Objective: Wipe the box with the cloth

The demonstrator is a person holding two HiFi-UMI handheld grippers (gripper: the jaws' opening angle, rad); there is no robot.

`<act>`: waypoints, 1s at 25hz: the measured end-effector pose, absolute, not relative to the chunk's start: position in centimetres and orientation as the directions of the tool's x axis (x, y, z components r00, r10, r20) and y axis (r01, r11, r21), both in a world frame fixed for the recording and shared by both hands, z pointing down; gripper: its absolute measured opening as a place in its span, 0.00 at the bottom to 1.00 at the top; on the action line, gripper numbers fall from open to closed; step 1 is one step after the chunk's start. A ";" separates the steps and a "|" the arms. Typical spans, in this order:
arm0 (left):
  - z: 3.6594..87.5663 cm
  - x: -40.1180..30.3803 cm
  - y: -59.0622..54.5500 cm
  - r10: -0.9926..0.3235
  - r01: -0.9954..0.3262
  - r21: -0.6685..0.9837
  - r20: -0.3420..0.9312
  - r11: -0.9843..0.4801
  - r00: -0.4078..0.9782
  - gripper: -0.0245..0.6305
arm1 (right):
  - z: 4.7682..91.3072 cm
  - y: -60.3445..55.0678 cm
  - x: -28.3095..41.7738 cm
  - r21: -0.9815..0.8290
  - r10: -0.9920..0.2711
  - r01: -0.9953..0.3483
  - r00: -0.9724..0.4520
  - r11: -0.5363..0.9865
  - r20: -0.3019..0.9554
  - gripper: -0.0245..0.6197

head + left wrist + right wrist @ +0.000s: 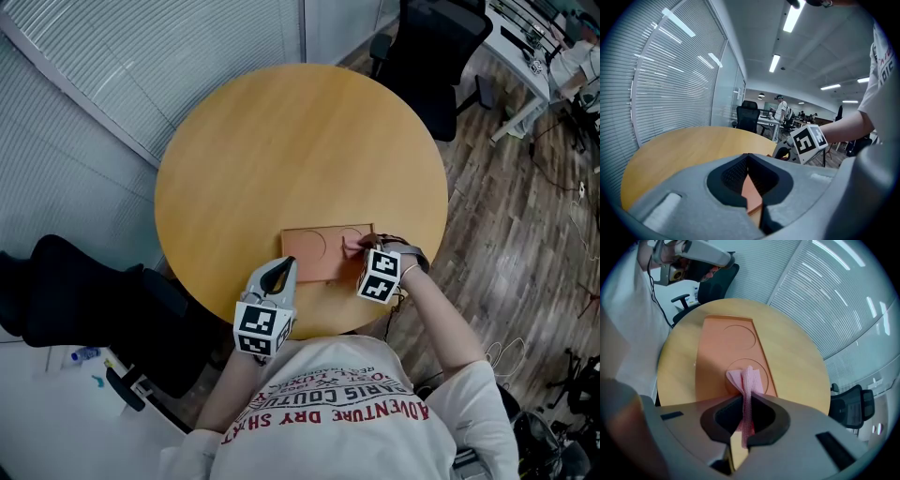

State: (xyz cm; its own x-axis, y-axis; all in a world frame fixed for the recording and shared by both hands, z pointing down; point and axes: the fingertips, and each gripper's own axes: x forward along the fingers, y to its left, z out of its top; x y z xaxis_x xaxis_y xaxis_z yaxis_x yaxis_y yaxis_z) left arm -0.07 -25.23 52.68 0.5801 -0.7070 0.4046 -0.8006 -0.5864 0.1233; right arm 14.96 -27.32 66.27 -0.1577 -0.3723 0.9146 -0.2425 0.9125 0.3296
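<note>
— At the lower middle of the head view, on the near part of the round table (281, 141), where does the box sit?

— Flat on the wood just in front of the person: a thin orange box (314, 258) with two circles pressed into its top. The left gripper (285, 266) has its jaws closed on the box's lower left corner. In the left gripper view an orange wedge of the box (751, 194) shows between the jaws, so I judge it is steadying the box.

— And the cloth?

— The right gripper (367, 253) pinches it tight. In the right gripper view the jaws are closed on a folded pink cloth (747, 385), and its free end lies on the nearer circle of the box (726, 348). In the head view that puts the cloth (354, 246) at the right end of the top.

— How much wiping is done?

— Hard to say. No dirt, streak or damp track shows on the surface. The cloth is down and touching, so wiping looks under way. The left circle and the strip along the lower edge lie bare, well apart from the cloth, and probably remain to be covered.
</note>
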 end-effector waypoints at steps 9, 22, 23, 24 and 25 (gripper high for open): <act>52.8 0.7 -24.7 -0.692 -0.788 0.134 0.407 -0.601 0.596 0.05 | 66.0 -24.6 14.8 0.272 -0.322 -0.258 -0.180 0.927 0.929 0.09; 53.1 1.3 -22.4 -0.685 -0.784 0.153 0.406 -0.601 0.605 0.05 | 66.1 -19.1 14.4 0.168 -0.223 -0.264 -0.192 0.950 0.956 0.09; 53.2 1.3 -22.2 -0.686 -0.785 0.155 0.405 -0.600 0.604 0.05 | 66.2 -18.4 14.4 0.154 -0.206 -0.259 -0.190 0.954 0.960 0.09; 53.2 1.3 -22.0 -0.686 -0.785 0.157 0.405 -0.599 0.604 0.05 | 66.5 -17.7 14.4 0.136 -0.185 -0.251 -0.186 0.958 0.965 0.09; 53.2 1.4 -21.8 -0.687 -0.786 0.157 0.404 -0.598 0.604 0.05 | 66.7 -16.9 14.5 0.118 -0.164 -0.243 -0.181 0.963 0.970 0.09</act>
State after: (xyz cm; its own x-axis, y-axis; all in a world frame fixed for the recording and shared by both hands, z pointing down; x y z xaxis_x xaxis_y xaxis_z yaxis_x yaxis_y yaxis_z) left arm 1.37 -21.84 53.16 0.6038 -0.6871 0.4041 -0.7858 -0.5982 0.1570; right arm 14.54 -16.94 66.68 -0.1814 -0.1642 0.9696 -0.2433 0.9628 0.1175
